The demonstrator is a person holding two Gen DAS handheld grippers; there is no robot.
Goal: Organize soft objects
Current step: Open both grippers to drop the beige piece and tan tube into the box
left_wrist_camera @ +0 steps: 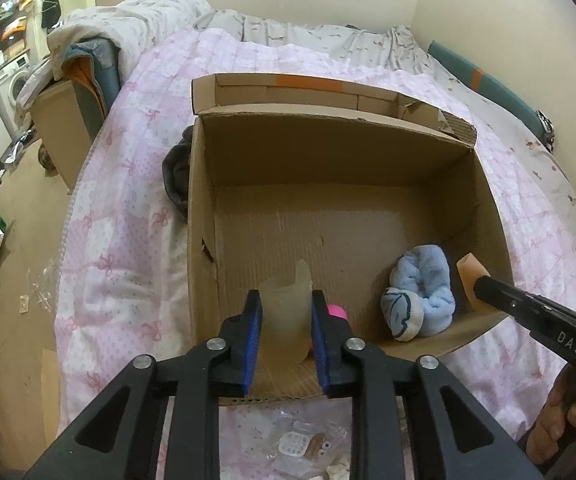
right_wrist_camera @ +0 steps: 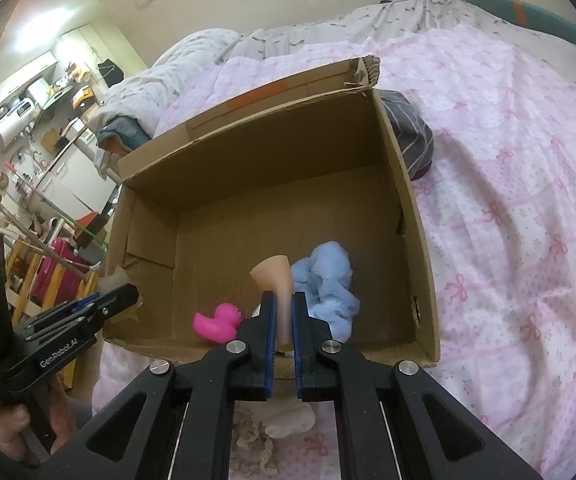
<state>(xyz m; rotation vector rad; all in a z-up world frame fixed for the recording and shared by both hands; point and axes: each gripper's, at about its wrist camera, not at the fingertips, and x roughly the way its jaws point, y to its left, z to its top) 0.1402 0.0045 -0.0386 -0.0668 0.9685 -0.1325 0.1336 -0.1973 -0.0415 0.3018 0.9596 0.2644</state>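
Observation:
An open cardboard box (left_wrist_camera: 327, 152) (right_wrist_camera: 272, 148) stands on the bed. My left gripper (left_wrist_camera: 286, 312) is shut on a translucent soft pad (left_wrist_camera: 286, 316), held over the box's near edge. My right gripper (right_wrist_camera: 284, 312) is shut on a beige soft pad (right_wrist_camera: 278, 276), over the box's near right corner; it also shows in the left wrist view (left_wrist_camera: 473, 280). A light blue fluffy sock bundle (left_wrist_camera: 419, 296) (right_wrist_camera: 327, 280) and a pink rubber duck (right_wrist_camera: 218, 320) (left_wrist_camera: 337, 312) lie inside the box.
A pink bow-patterned quilt (right_wrist_camera: 507, 200) covers the bed. A dark striped cloth (right_wrist_camera: 411, 136) (left_wrist_camera: 176, 176) lies against the box's outer wall. A plastic packet (left_wrist_camera: 299, 440) and white lacy cloth (right_wrist_camera: 272, 428) lie in front of the box. Furniture clutters the floor at left.

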